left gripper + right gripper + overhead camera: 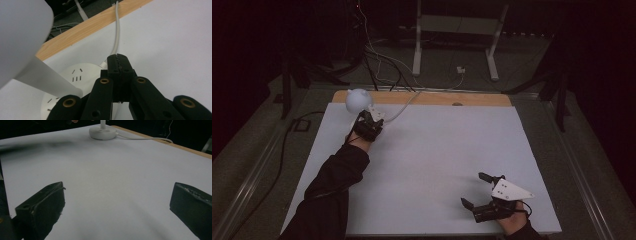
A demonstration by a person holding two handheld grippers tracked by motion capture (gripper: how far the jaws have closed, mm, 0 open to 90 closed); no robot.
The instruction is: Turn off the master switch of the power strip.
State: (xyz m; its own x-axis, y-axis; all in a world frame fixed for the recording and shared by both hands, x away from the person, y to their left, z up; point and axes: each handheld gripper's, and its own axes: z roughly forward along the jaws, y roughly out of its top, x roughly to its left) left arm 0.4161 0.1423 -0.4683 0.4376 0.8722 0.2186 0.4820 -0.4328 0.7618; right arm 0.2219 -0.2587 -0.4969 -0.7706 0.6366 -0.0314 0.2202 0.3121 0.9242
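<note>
Nearest the camera, the right gripper [479, 192] rests at the near right of the white table [437, 150], its jaws spread wide with nothing between them. Far across that table, in its back left corner, stands the one thing being worked on: a white desk lamp [357, 99] with a round head and a round, slotted base [75, 82]. A single white cable [116, 37] runs from the base over the table's wooden back edge [82, 30].

The left gripper [117, 61] hovers just beside the lamp, over the base, its toothed jaws pressed fully together and empty, the tips just in front of the spot where the cable meets the base.

It looks to me like a press or nudge on the lamp, done with closed jaws. To do it well, I'd keep the tips together, come down square onto the base rather than the cable, and push lightly so the lamp doesn't tip off the back corner.

The count: one table, one lamp, one cable, two grippers.
</note>
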